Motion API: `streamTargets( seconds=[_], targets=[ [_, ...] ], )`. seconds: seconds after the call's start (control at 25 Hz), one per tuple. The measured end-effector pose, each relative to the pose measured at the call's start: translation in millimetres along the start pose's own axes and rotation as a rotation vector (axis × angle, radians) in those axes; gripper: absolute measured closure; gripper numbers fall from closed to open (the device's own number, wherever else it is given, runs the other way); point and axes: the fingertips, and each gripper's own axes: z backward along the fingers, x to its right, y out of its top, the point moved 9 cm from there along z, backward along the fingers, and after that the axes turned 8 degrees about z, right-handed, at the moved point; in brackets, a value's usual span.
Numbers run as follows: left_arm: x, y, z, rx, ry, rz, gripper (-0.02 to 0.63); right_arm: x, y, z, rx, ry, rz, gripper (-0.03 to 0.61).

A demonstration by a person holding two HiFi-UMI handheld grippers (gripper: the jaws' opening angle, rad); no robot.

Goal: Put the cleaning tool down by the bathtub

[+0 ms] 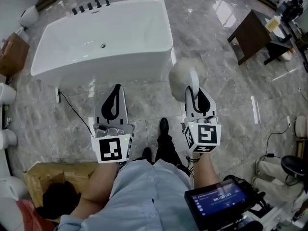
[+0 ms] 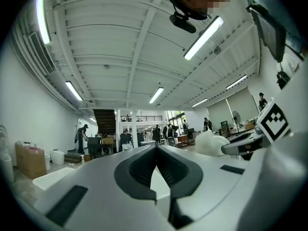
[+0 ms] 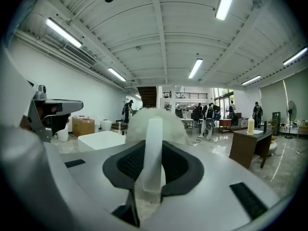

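Below you, from the head view alone, one white bathtub [image 1: 103, 37] lies whole across the marble floor [image 1: 207, 42], with a row of dark tap fittings [image 1: 90, 5] on its far rim; your right gripper view catches only a white corner of it, at the left. One dark table [image 1: 250, 30] stands off to the right, well apart from the tub; only the right gripper view shows the one bottle [image 3: 250, 125] on it. One cardboard box [image 1: 53, 174] sits by your left elbow. You carry two grippers side by side. Your left gripper [image 1: 117, 87] has its jaw tips touching and nothing between them. Your right gripper [image 1: 195, 93] is clamped on the flat white handle of the one cleaning tool [image 3: 153, 148], whose fluffy head [image 1: 182, 76] shows just off the tub's near right corner; that head blocks the middle of the hall in the right gripper view and juts in at the right of the left one. One black cable [image 1: 74, 110] trails over the floor between the tub and your left gripper.
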Motion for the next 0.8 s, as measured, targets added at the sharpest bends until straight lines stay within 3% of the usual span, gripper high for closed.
streamTargets(
  seconds=[0.24,0.48,0.8],
  targets=[
    [14.5,-17.9,-88.4,-0.043,0.027,-0.036,0.598,55.8,-13.7,-78.5,-0.012,0.049,-0.025,0.479],
    [52.3,-9.5,-190.4,-0.02,0.084,-0.069,0.598,141.5,-6.5,-161.3,0.029,0.117,-0.026,0.479],
    [29.4,18.7,-196.0,0.042,0.159,-0.106,0.598,135.3,29.9,-196.3,0.11,0.177,-0.005,0.479]
  ],
)
